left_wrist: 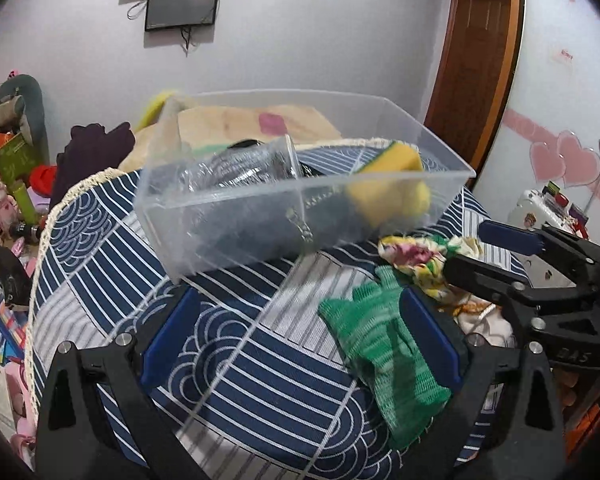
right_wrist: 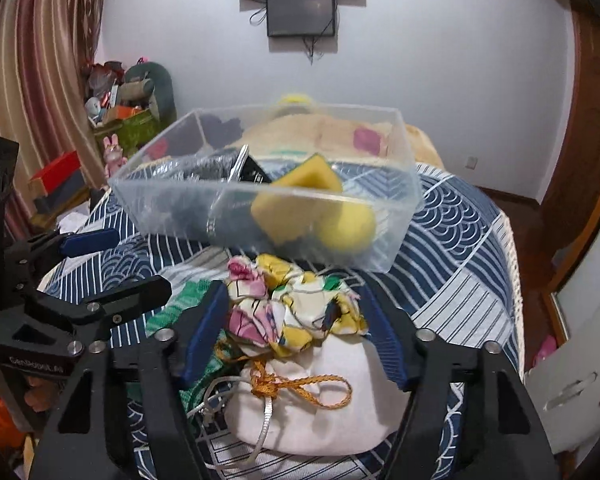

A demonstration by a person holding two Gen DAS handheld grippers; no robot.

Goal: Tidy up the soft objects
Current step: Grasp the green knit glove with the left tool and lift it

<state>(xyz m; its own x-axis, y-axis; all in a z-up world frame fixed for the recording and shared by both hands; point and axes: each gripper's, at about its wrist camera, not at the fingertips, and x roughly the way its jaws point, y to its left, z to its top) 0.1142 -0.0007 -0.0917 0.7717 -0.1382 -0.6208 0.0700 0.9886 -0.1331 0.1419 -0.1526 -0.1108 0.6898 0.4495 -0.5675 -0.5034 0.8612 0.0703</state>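
A clear plastic bin (left_wrist: 228, 216) (right_wrist: 396, 200) stands on the blue patterned cloth (left_wrist: 260, 360) and holds a yellow sponge (left_wrist: 392, 184) (right_wrist: 312, 204), a clear cup and dark items. My left gripper (left_wrist: 300, 340) is open over the cloth; a green knit glove (left_wrist: 380, 344) lies against its right finger. My right gripper (right_wrist: 296, 332) is open around the floral top of a white drawstring pouch (right_wrist: 312, 392), whose floral fabric (left_wrist: 416, 252) also shows in the left wrist view. The right gripper (left_wrist: 496, 256) appears there at the right.
The cloth-covered table (right_wrist: 468, 264) has a cream fringe edge. Behind the bin lie a beige blanket (left_wrist: 236, 120) and dark clothing (left_wrist: 92, 148). Clutter and boxes (right_wrist: 124, 116) sit at the left, a wooden door (left_wrist: 480, 60) at the right, screens (right_wrist: 300, 12) on the wall.
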